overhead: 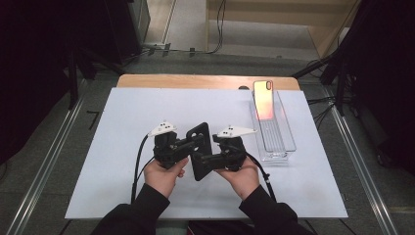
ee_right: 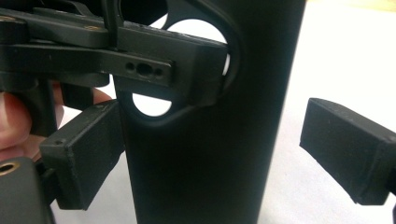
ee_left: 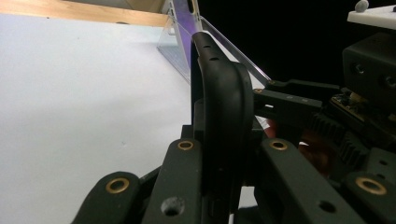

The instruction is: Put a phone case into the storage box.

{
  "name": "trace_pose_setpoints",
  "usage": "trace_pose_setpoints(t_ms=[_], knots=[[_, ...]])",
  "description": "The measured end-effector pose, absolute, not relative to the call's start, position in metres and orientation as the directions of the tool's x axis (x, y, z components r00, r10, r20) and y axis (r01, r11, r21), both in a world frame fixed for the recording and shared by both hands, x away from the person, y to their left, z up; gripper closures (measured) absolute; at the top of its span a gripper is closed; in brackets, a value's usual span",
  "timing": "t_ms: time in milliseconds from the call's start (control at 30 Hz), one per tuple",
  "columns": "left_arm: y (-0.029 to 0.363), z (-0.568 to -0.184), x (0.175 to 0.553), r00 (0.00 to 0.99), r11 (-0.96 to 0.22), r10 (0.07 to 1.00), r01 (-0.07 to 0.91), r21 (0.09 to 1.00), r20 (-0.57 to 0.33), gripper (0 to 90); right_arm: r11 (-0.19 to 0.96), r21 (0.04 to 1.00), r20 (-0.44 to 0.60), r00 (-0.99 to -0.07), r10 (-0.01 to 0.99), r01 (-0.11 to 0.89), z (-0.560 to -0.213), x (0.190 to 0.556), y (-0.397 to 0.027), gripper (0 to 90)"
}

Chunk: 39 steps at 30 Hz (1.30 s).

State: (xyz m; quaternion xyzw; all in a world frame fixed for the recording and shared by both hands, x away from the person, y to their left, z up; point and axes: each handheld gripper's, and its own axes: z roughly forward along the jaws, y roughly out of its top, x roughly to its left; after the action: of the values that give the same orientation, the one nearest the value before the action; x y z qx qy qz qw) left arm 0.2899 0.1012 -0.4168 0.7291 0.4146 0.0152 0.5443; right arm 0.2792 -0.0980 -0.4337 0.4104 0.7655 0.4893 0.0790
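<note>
The black phone case (overhead: 199, 152) sits at centre frame in the high view, lifted off the white mat (overhead: 122, 147) and held between my two grippers. In the left gripper view I see it edge-on, rising straight up the middle (ee_left: 219, 107), and my left gripper (ee_left: 224, 163) is clamped on it, its jaws pressed together against the case's thin wall. In the right gripper view the case (ee_right: 205, 140) stands between the jaws of my right gripper (ee_right: 224, 158), but they are spread apart: one pad sits against or just beside its left edge, and the other hangs well clear at the right of the frame. So only the left one holds it.

At the upper right of the high view, a phone (overhead: 265, 100) with a pink-orange back leans in a clear plastic tray (overhead: 284, 144), untouched and apart from the case.

I judge the work to be early: the case is picked up and steadied, while the phone is not yet out of the tray. Taking it out and seating it in the case is probably what is left.
</note>
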Motion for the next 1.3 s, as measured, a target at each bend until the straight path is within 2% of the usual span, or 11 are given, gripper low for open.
trace_pose_setpoints(t_ms=[167, 233, 433, 533, 667, 733, 833, 933, 1233, 1300], knots=[[0.097, -0.418, 0.287, 0.661, -0.074, 0.615, 0.591, 0.803, -0.43, 83.4, 0.19, 0.813, 0.277, -0.652, 0.706, 0.551, -0.435, 0.279, -0.092, 5.0], [0.096, -0.419, 0.286, 0.665, -0.079, 0.616, 0.587, 0.806, -0.424, 83.4, 0.201, 0.817, 0.262, -0.658, 0.705, 0.541, -0.436, 0.279, -0.092, 9.5], [0.096, -0.417, 0.285, 0.671, -0.082, 0.614, 0.579, 0.812, -0.416, 82.0, 0.194, 0.829, 0.254, -0.662, 0.705, 0.525, -0.436, 0.277, -0.092, 11.3], [0.098, -0.415, 0.285, 0.667, -0.076, 0.622, 0.573, 0.816, -0.41, 67.7, 0.196, 0.829, 0.247, -0.658, 0.711, 0.523, -0.435, 0.277, -0.094, 11.7], [0.102, -0.412, 0.286, 0.666, -0.083, 0.625, 0.575, 0.814, -0.407, 58.8, 0.192, 0.827, 0.247, -0.649, 0.72, 0.528, -0.436, 0.281, -0.099, 11.7], [0.104, -0.411, 0.286, 0.668, -0.089, 0.629, 0.57, 0.817, -0.398, 56.9, 0.194, 0.822, 0.246, -0.641, 0.727, 0.536, -0.438, 0.282, -0.102, 11.7], [0.107, -0.409, 0.287, 0.657, -0.084, 0.617, 0.602, 0.794, -0.433, 49.4, 0.191, 0.817, 0.25, -0.631, 0.734, 0.545, -0.441, 0.284, -0.106, 11.7], [0.11, -0.407, 0.288, 0.652, -0.084, 0.608, 0.62, 0.78, -0.452, 47.9, 0.194, 0.816, 0.242, -0.627, 0.74, 0.544, -0.442, 0.286, -0.11, 11.7], [0.116, -0.41, 0.295, 0.686, -0.19, 0.526, 0.671, 0.716, -0.503, 33.2, 0.215, 0.818, 0.221, -0.636, 0.74, 0.534, -0.441, 0.29, -0.123, 11.7], [0.119, -0.411, 0.295, 0.698, -0.21, 0.519, 0.664, 0.718, -0.494, 33.1, 0.215, 0.818, 0.224, -0.639, 0.736, 0.534, -0.44, 0.291, -0.127, 11.7]])
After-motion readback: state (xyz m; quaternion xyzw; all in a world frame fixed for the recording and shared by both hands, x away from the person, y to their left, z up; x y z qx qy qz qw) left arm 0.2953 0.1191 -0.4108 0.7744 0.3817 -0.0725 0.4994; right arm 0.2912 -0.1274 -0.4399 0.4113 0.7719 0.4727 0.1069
